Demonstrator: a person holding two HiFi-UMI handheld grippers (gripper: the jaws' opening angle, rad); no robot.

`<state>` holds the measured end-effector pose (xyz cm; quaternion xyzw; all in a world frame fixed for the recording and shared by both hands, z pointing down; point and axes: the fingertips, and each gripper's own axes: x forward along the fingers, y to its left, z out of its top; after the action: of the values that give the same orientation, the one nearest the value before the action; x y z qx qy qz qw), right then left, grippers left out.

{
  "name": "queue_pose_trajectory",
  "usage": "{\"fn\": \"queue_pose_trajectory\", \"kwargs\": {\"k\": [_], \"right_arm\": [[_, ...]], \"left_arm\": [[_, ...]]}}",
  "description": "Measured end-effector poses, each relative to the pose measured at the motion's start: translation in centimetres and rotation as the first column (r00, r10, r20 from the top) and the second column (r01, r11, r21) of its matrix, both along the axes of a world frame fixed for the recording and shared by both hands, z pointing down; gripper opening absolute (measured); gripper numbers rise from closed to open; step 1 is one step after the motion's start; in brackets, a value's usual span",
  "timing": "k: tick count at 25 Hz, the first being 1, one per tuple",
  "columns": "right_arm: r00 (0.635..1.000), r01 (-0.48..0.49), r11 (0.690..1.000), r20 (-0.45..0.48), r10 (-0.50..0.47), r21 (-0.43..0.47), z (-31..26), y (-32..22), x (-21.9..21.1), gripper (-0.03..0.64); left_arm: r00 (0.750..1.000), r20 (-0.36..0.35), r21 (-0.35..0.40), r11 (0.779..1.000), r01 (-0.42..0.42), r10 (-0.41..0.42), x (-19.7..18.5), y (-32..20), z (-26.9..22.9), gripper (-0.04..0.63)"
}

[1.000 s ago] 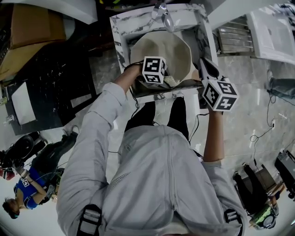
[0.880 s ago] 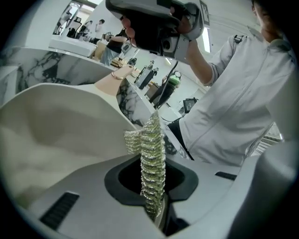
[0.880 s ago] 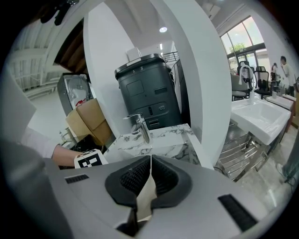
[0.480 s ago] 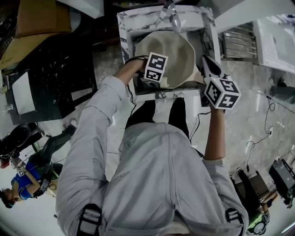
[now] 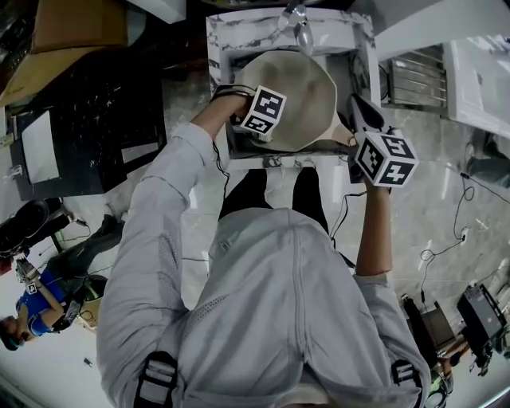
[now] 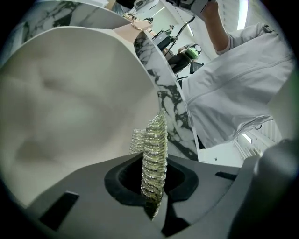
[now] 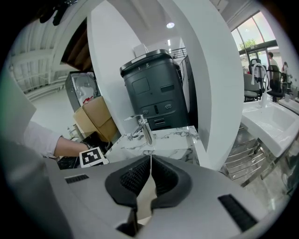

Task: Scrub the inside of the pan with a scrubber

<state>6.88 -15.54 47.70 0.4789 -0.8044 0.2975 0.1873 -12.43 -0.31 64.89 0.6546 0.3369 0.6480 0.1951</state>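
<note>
A cream-coloured pan [image 5: 303,96] sits tilted in the marble sink. The left gripper's marker cube [image 5: 264,114] hangs over the pan's near left part. In the left gripper view my left gripper [image 6: 153,161] is shut on a silvery mesh scrubber [image 6: 154,144], whose tip stands against the pan's pale inside [image 6: 70,102]. My right gripper [image 5: 356,107] is at the pan's right edge. In the right gripper view my right gripper [image 7: 150,161] is shut on a thin beige edge of the pan [image 7: 145,198].
A chrome faucet [image 5: 296,22] stands at the back of the marble counter [image 5: 239,36]. A black bin [image 7: 154,93] and cardboard boxes [image 7: 96,119] stand behind the sink. Dark equipment [image 5: 96,119] lies on the floor to the left, and cables trail at the right.
The left gripper has slid a little to the left over the pan and its cube has tilted; the scrubber no longer shows beside it. The right gripper keeps its hold.
</note>
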Motion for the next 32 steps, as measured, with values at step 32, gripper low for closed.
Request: {"fn": "queue_pose_trajectory", "kwargs": {"k": [32], "right_arm": [[1.000, 0.000, 1.000, 0.010, 0.001, -0.024, 1.0, -0.4, 3.6, 0.037]], "left_arm": [[0.948, 0.290, 0.382, 0.892, -0.240, 0.131, -4.5, -9.2, 3.6, 0.064]]}}
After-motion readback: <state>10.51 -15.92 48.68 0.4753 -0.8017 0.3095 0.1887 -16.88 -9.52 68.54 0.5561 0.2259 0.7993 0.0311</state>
